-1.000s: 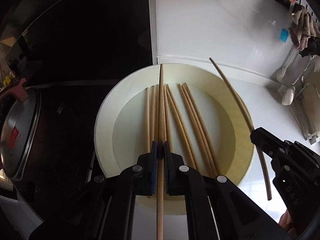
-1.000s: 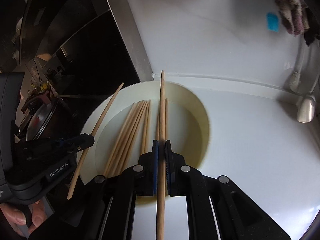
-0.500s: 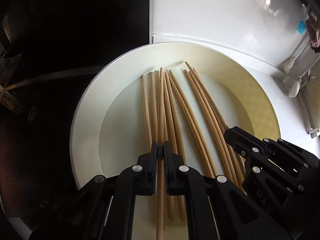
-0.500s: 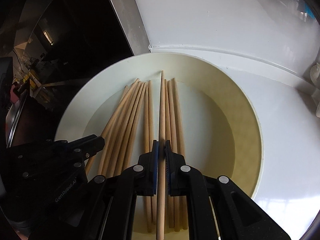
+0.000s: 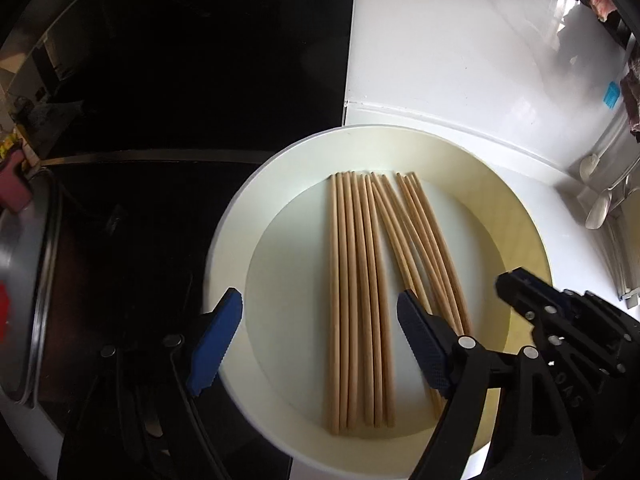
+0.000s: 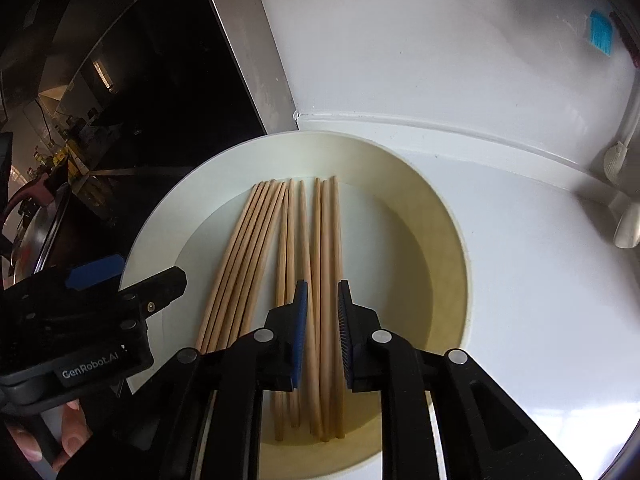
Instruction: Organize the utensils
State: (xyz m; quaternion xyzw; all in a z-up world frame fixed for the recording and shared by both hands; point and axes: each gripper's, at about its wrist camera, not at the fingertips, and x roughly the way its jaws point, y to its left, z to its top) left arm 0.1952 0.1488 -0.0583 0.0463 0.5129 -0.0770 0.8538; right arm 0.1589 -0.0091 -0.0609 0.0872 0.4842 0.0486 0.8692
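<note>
Several wooden chopsticks (image 5: 360,300) lie side by side in a cream round plate (image 5: 516,220), also seen in the right wrist view as chopsticks (image 6: 256,252) in the plate (image 6: 444,216). My left gripper (image 5: 320,344) is wide open and empty above the plate's near side. My right gripper (image 6: 322,300) is partly open and empty just above the rightmost chopsticks; it also shows in the left wrist view (image 5: 560,320). The left gripper body shows in the right wrist view (image 6: 80,320).
The plate sits on a white counter (image 6: 540,300) by a white wall. A dark glass stovetop (image 5: 160,120) lies left, with a metal pot (image 5: 24,280) on it. Spoons (image 5: 600,208) hang at the right. A blue tag (image 6: 600,32) is on the wall.
Both grippers have opened and let go of their chopsticks, which now lie in the plate with the others. Both grippers have pulled back slightly.
</note>
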